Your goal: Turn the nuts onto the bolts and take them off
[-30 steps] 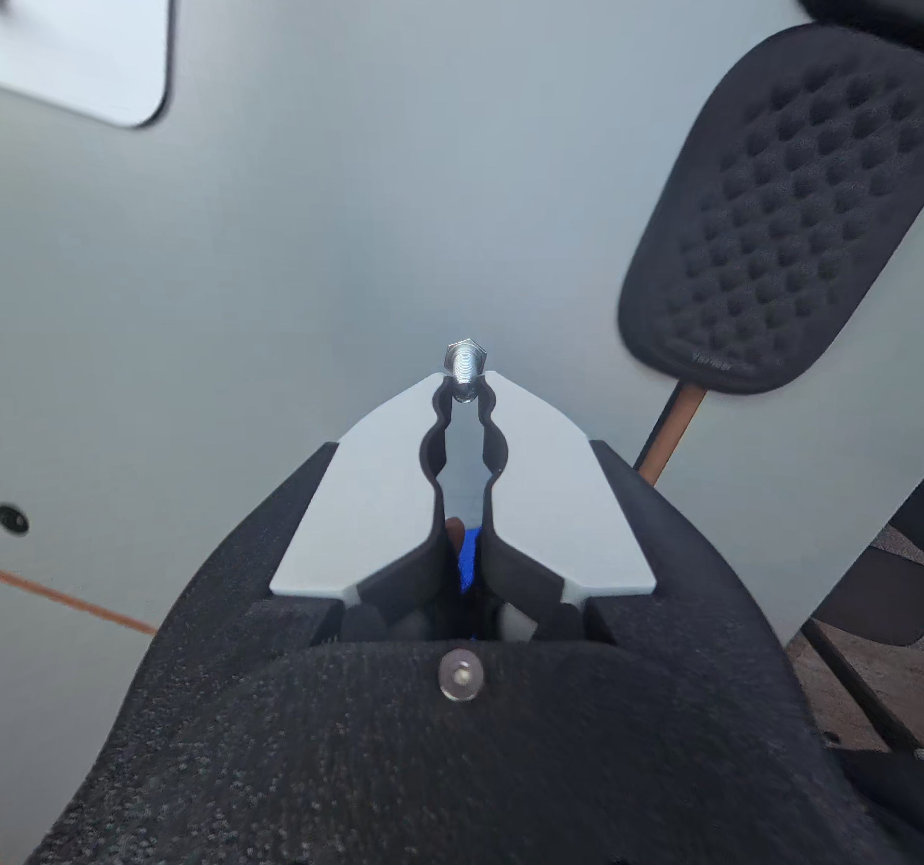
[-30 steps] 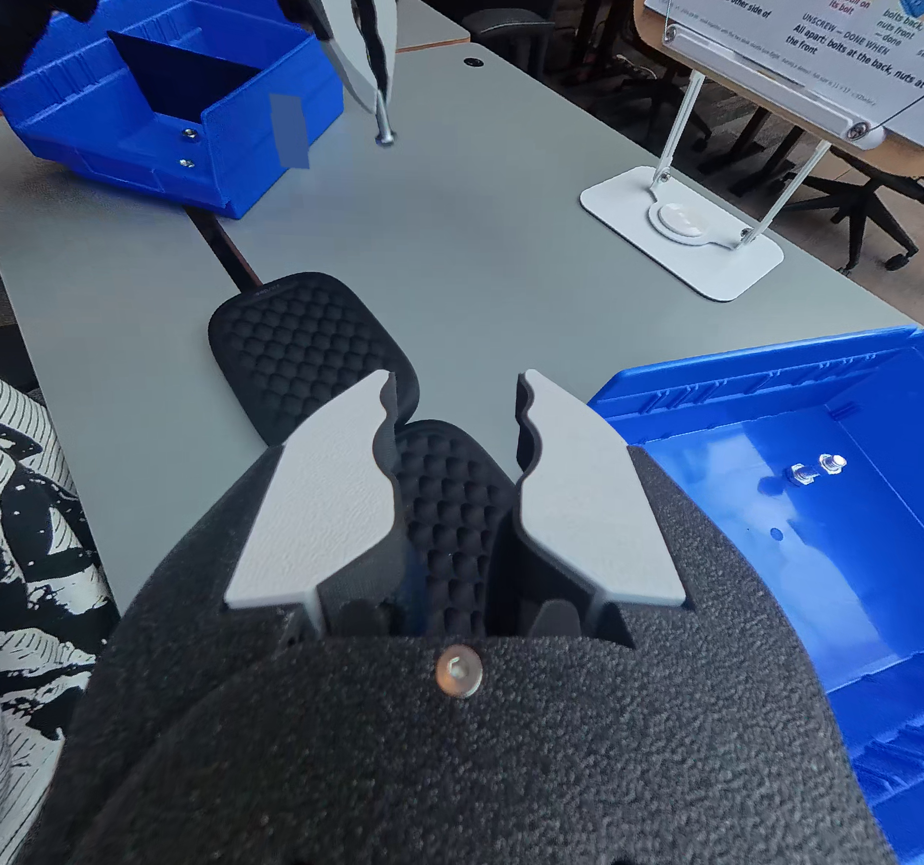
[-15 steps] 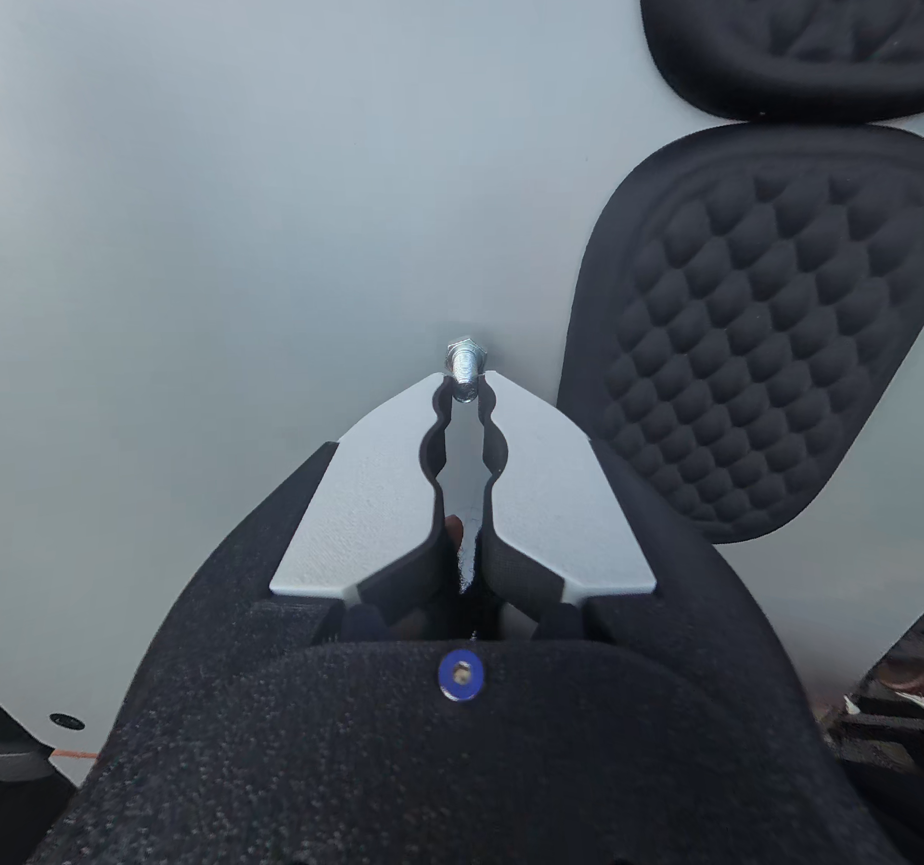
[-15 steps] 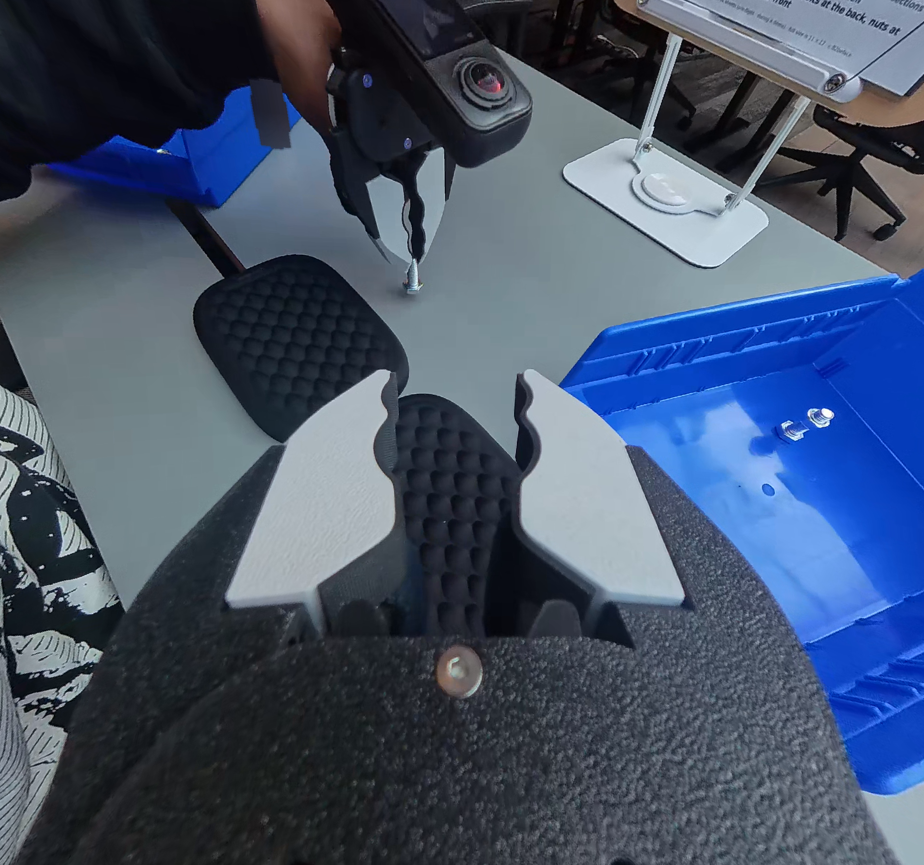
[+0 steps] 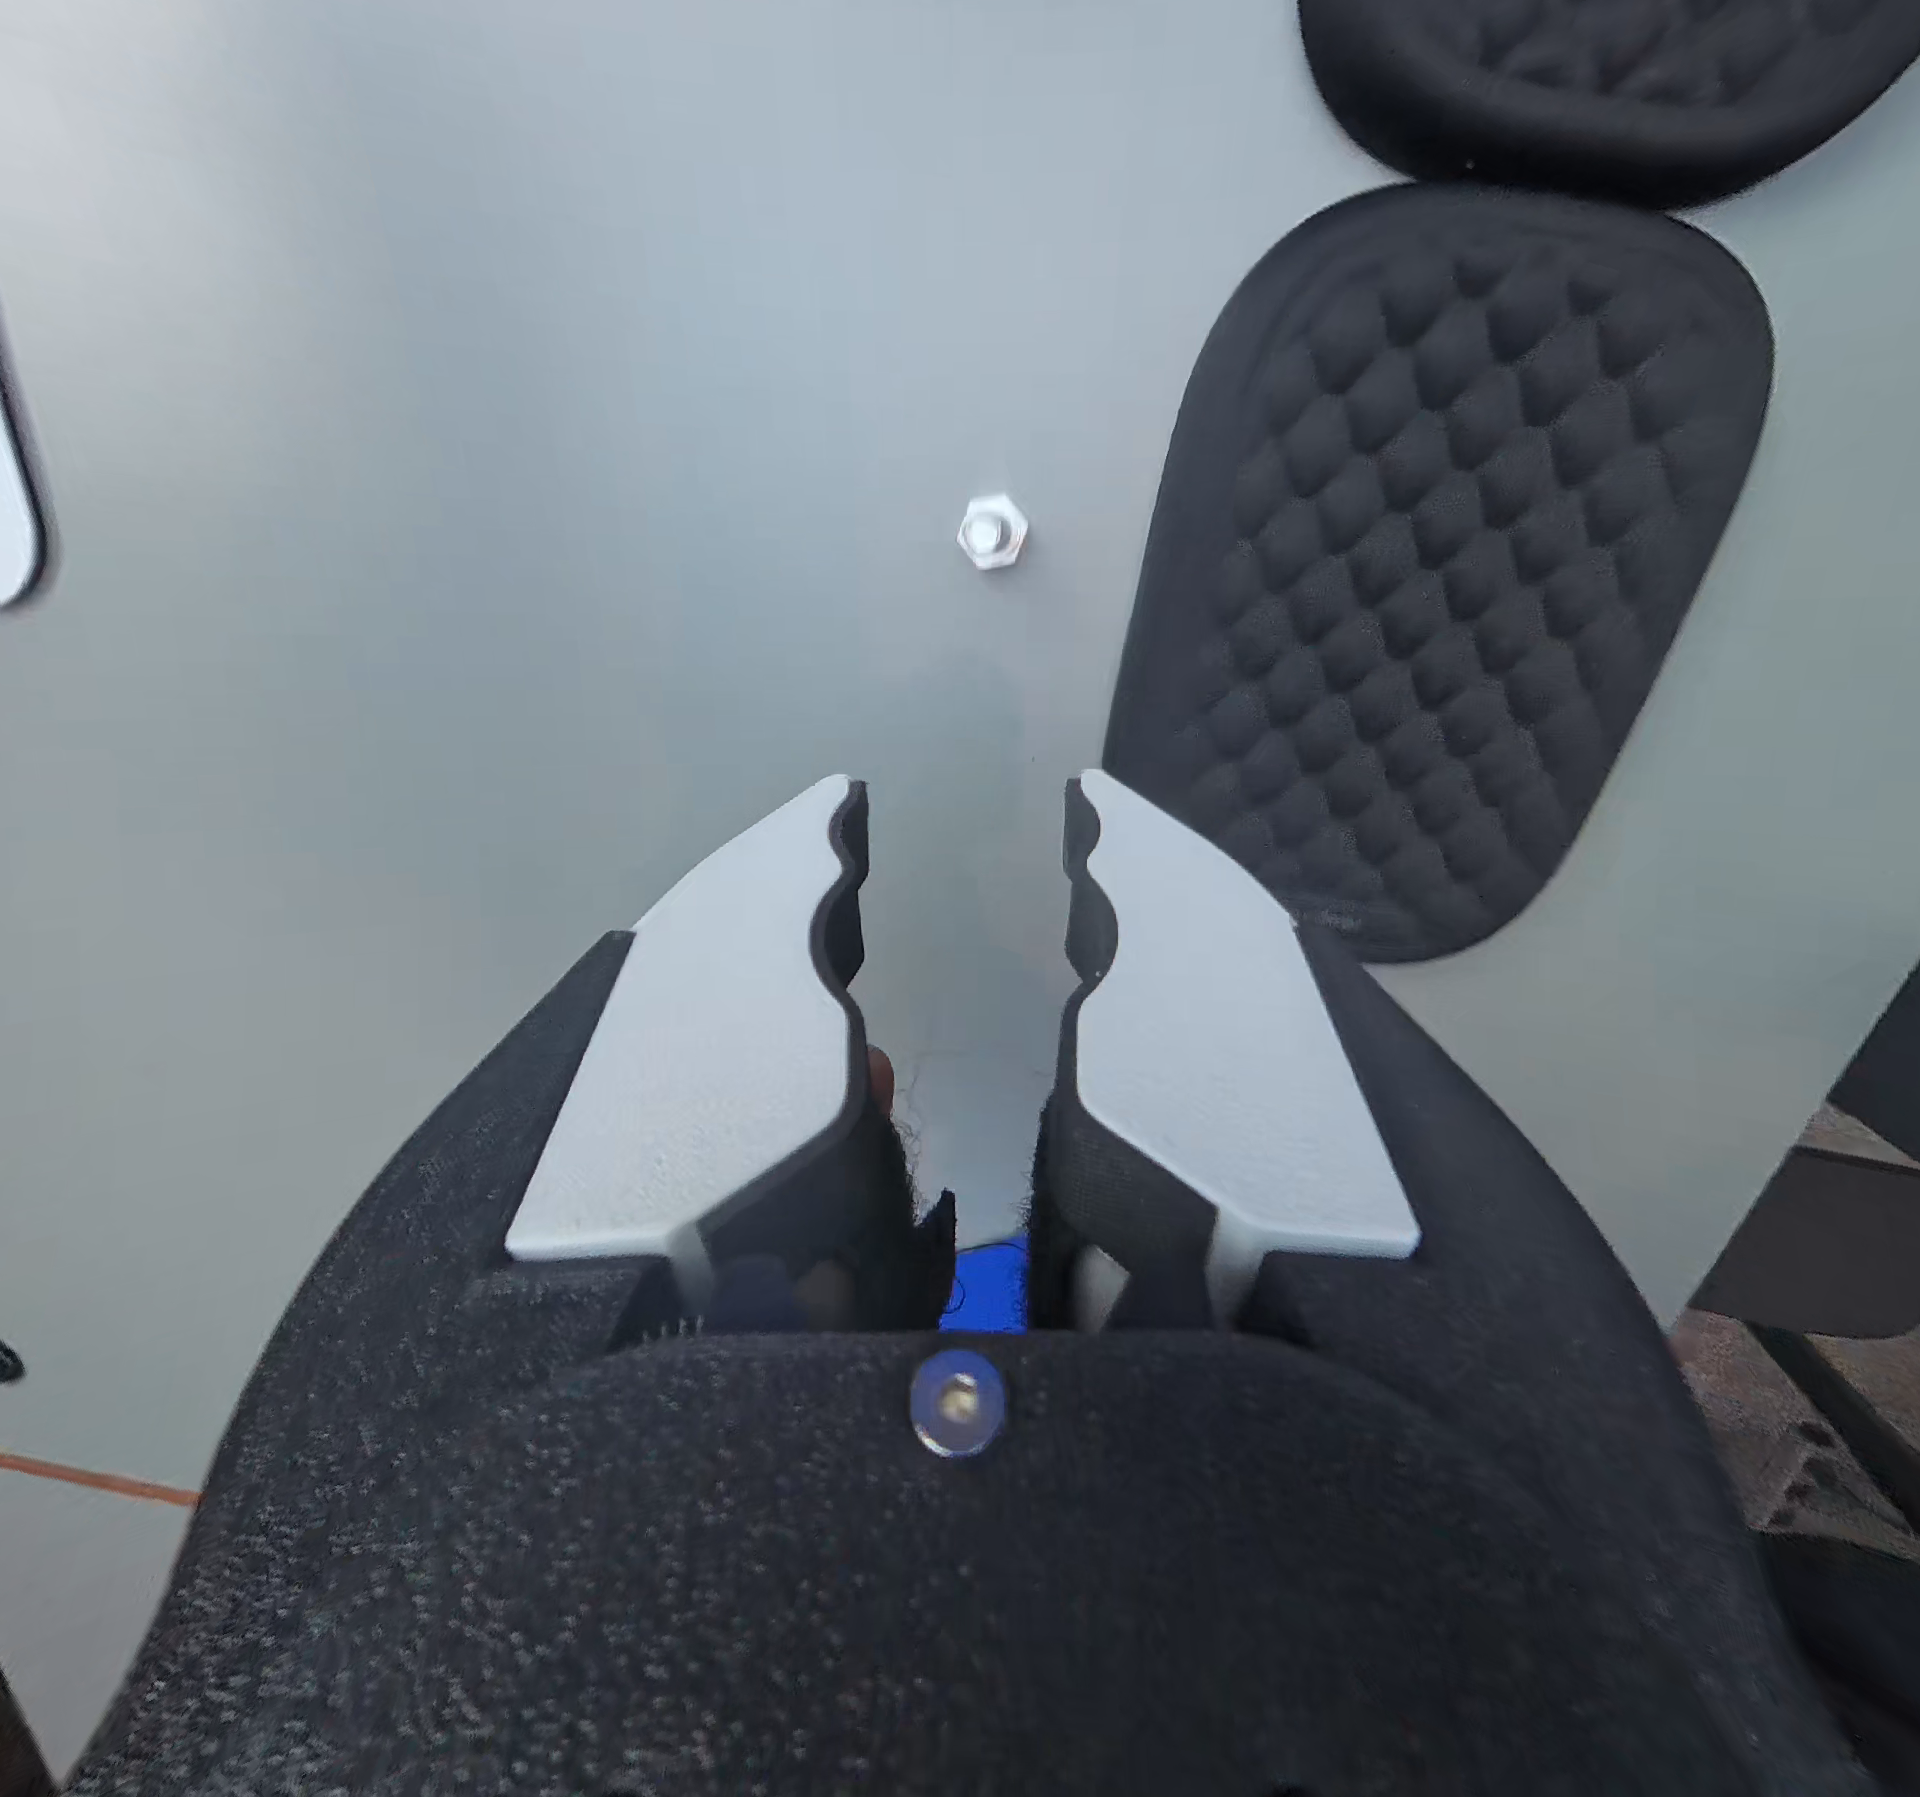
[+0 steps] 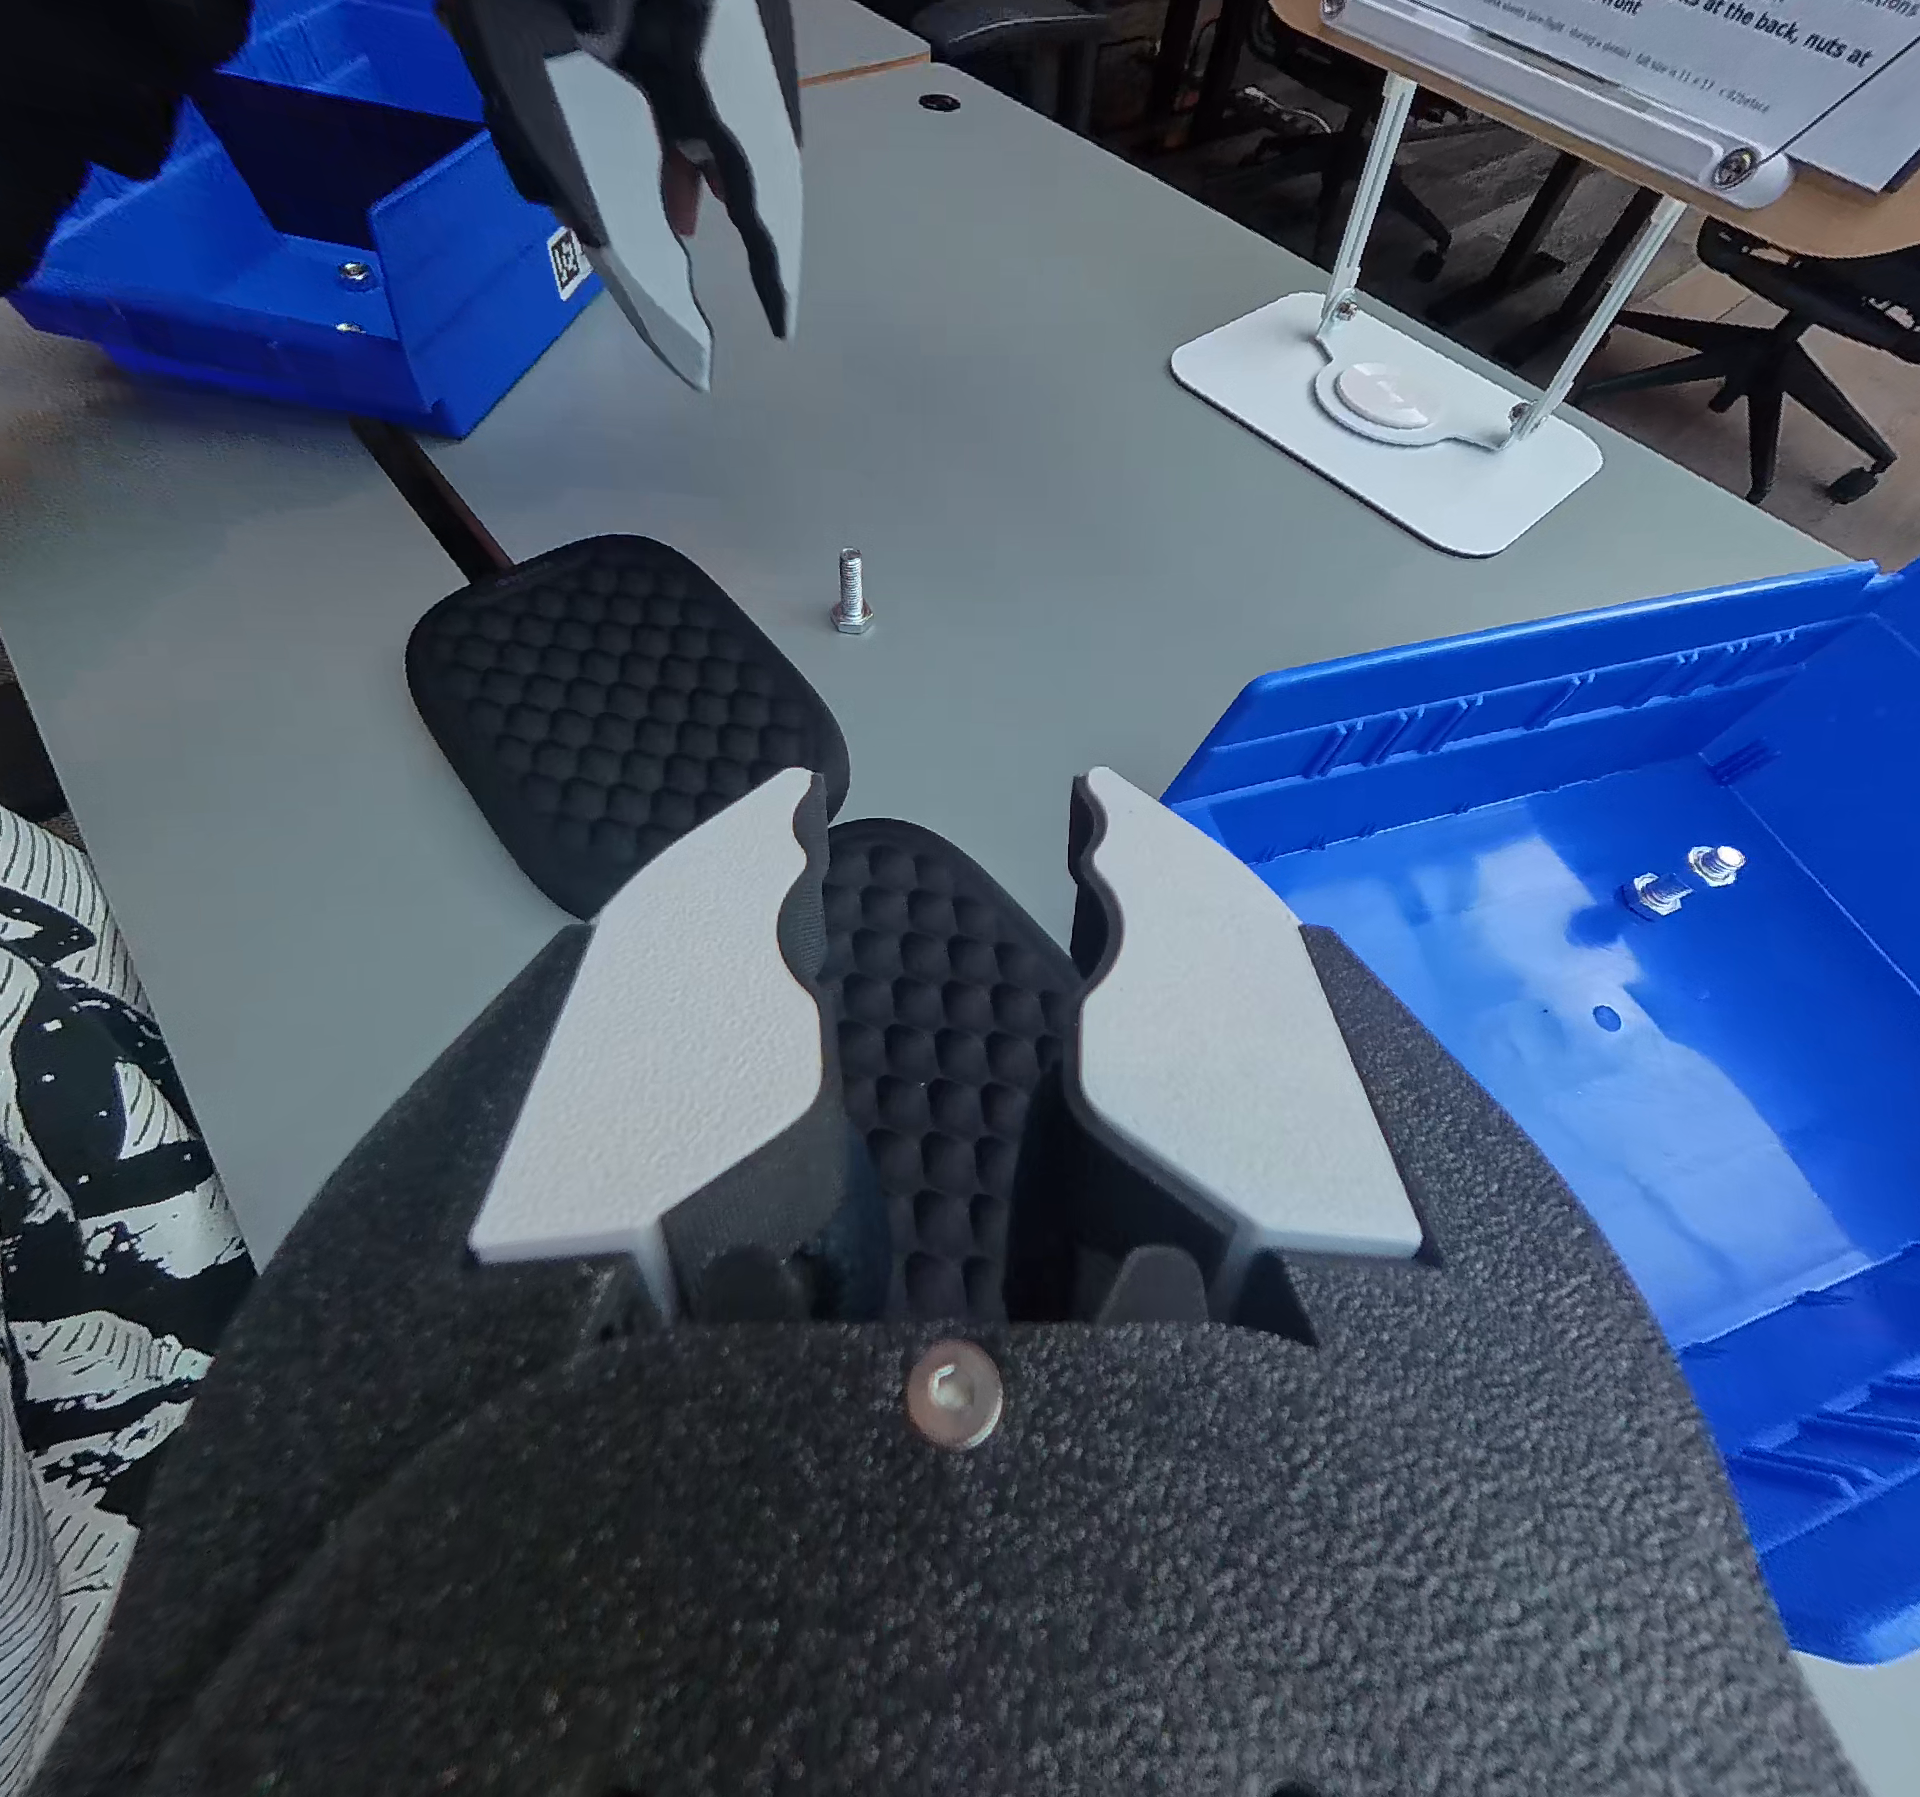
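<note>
A silver bolt [image 6: 851,592] stands upright on its hex head on the grey table [image 6: 1039,521], thread up, beside a black quilted pad [image 6: 623,708]. From straight above it shows in the left wrist view [image 5: 992,533]. My left gripper [image 5: 964,791] is open and empty, held above the bolt; it also shows in the right wrist view [image 6: 743,355]. My right gripper [image 6: 945,791] is open and empty, low over a second black pad [image 6: 935,999]. A bolt with a nut on it [image 6: 1683,880] lies in the blue bin [image 6: 1455,708] at right.
A second blue bin [image 6: 312,220] stands at the back left. A white document stand [image 6: 1392,417] with a printed sheet stands at the back right. Two black pads [image 5: 1434,563] lie to the right of the bolt. Office chairs stand beyond the table's far edge. One gripper's finger ends stand about 25 centimetres off the other's.
My left gripper carried the bolt to the spot by the pad, opened, and rose off it. The bolt now stands alone on the table. My right gripper stayed open.
</note>
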`<state>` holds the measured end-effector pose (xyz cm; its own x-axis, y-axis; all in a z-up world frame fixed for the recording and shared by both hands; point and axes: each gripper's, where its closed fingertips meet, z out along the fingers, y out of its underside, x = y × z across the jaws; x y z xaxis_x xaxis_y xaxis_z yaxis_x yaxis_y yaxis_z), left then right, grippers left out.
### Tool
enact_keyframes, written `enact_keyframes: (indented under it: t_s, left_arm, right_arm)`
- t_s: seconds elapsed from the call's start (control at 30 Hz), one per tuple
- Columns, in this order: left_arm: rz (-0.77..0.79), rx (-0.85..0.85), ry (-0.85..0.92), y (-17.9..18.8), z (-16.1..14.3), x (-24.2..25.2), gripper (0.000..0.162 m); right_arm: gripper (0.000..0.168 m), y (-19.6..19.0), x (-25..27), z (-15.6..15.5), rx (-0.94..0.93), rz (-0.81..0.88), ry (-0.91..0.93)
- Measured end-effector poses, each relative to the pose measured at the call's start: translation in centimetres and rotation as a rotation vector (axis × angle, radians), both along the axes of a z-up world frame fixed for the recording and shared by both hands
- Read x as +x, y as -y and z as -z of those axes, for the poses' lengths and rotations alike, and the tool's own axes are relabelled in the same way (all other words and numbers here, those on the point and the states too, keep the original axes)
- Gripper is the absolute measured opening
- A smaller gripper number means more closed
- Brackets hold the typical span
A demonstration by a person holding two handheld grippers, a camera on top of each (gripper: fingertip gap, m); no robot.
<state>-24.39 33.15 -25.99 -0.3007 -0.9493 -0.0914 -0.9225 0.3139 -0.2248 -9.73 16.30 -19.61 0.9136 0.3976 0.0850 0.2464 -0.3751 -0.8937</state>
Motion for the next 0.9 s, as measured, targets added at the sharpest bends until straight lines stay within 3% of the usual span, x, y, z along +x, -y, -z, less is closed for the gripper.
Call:
enact_keyframes:
  t_s: [0.13, 0.23, 0.33, 0.47, 0.63, 0.8, 0.9]
  left_arm:
    - [-0.163, -0.011, 0.047, -2.3, -3.2, -7.3, 0.036]
    - [-0.316, 0.002, 0.005, -4.0, -3.4, -14.0, 0.034]
    - [-0.459, -0.009, -0.022, -4.7, -1.9, -19.4, 0.032]
    - [-0.62, -0.064, -0.099, -5.3, 2.6, -24.6, 0.033]
    - [-0.721, -0.106, -0.139, -6.7, 7.3, -27.1, 0.033]
    - [-0.711, -0.114, -0.125, -6.9, 8.6, -27.1, 0.033]
    - [-0.699, -0.126, -0.11, -6.9, 8.9, -26.8, 0.021]
  right_arm:
    - [0.044, -0.1, -0.1, 0.7, -0.007, -0.006, -0.028]
    - [0.043, -0.3, -0.3, 1.1, -0.013, -0.012, -0.048]
    - [0.043, -0.6, -0.5, 1.2, -0.014, -0.019, -0.05]
    - [0.043, -1.0, -1.0, 1.1, -0.015, -0.034, -0.048]
    - [0.043, -0.9, -1.3, 0.7, -0.015, -0.039, -0.018]
    - [0.043, -0.6, -0.8, 0.5, -0.015, -0.015, -0.01]
    - [0.043, -0.6, -0.8, 0.6, -0.018, -0.009, -0.012]
